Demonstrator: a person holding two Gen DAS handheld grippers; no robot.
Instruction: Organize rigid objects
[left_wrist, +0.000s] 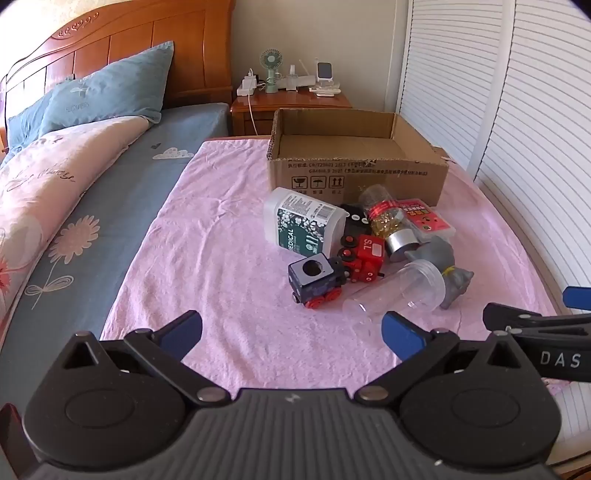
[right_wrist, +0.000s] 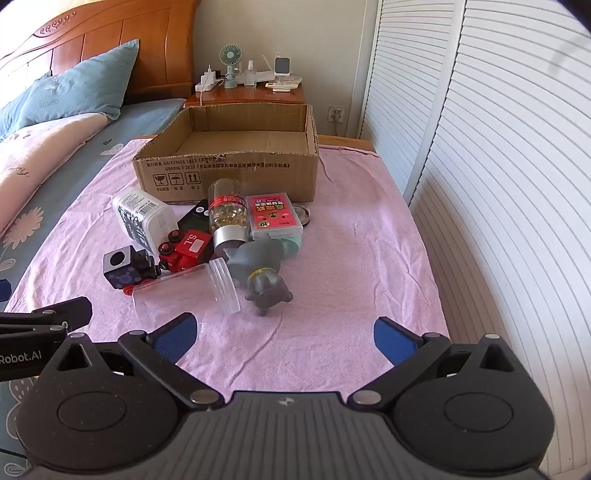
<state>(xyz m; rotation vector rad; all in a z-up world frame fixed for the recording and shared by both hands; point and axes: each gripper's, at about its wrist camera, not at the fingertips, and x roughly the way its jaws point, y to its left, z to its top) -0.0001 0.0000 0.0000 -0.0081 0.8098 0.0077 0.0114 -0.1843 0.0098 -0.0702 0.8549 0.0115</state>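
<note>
The left gripper (left_wrist: 291, 330) and the right gripper (right_wrist: 286, 334) both hover spread wide and hold nothing above the pink cloth (right_wrist: 351, 280). The pile lies at 12 o'clock from the right gripper: a clear jar (right_wrist: 207, 286) on its side touching a grey figurine (right_wrist: 258, 266), a red toy train (right_wrist: 186, 249), a dark toy train (right_wrist: 127, 267), a white bottle (right_wrist: 142, 218) and a red card box (right_wrist: 275, 216). The cardboard box (right_wrist: 229, 173) stands open behind them
</note>
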